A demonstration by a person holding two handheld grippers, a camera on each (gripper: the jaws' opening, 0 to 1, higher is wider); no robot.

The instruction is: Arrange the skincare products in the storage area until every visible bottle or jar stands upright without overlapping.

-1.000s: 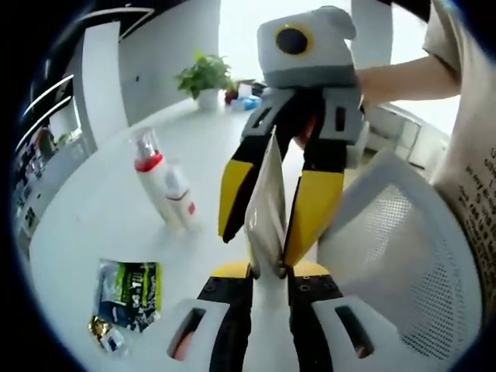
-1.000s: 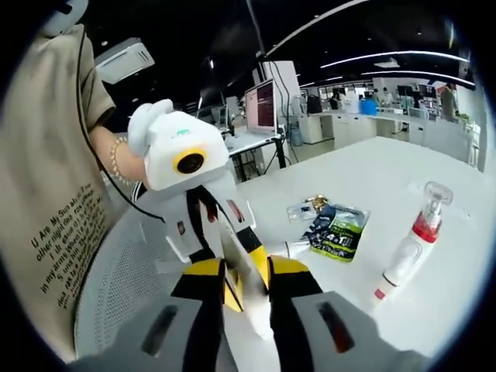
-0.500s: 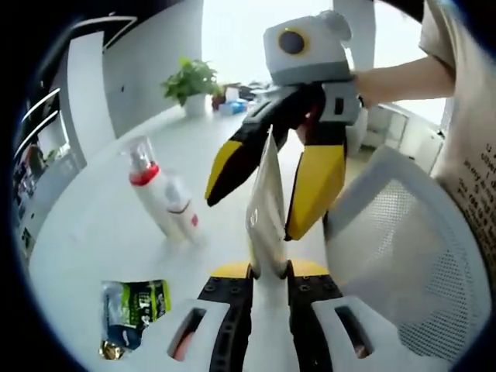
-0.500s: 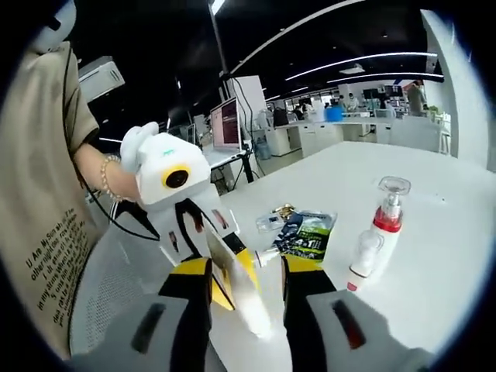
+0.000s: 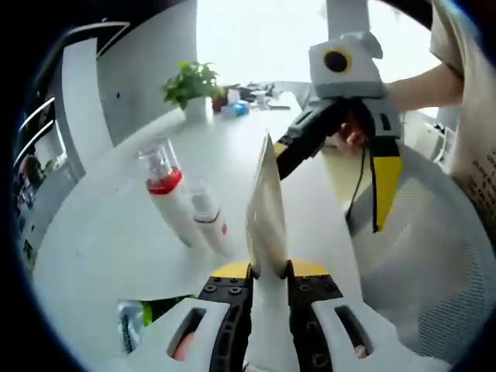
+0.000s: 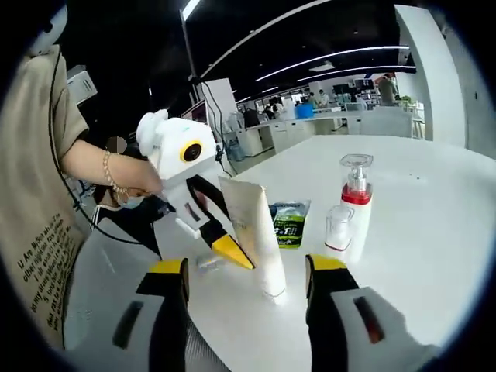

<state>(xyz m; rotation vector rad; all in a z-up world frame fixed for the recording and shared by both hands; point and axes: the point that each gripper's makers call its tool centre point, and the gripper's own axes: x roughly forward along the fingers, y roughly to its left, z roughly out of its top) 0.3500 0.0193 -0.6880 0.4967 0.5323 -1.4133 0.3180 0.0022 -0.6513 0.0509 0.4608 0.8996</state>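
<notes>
The person is wearing a tan T-shirt with dark letters point(image 6: 43, 248) and a gold bead bracelet point(image 6: 111, 172).

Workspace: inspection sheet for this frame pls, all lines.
Surface: white table, round-edged.
Job's things: white tube upright, held at its base by the left gripper; pump bottle with red collar upright; small clear-capped bottle upright beside it.
Clutter: green sachet lying flat.
Grippers: left shut on the tube; right gripper open, clear of the tube.
Cables: black cable hanging from the right gripper.
Surroundings: potted plant, mesh chair, office desks behind.
</notes>
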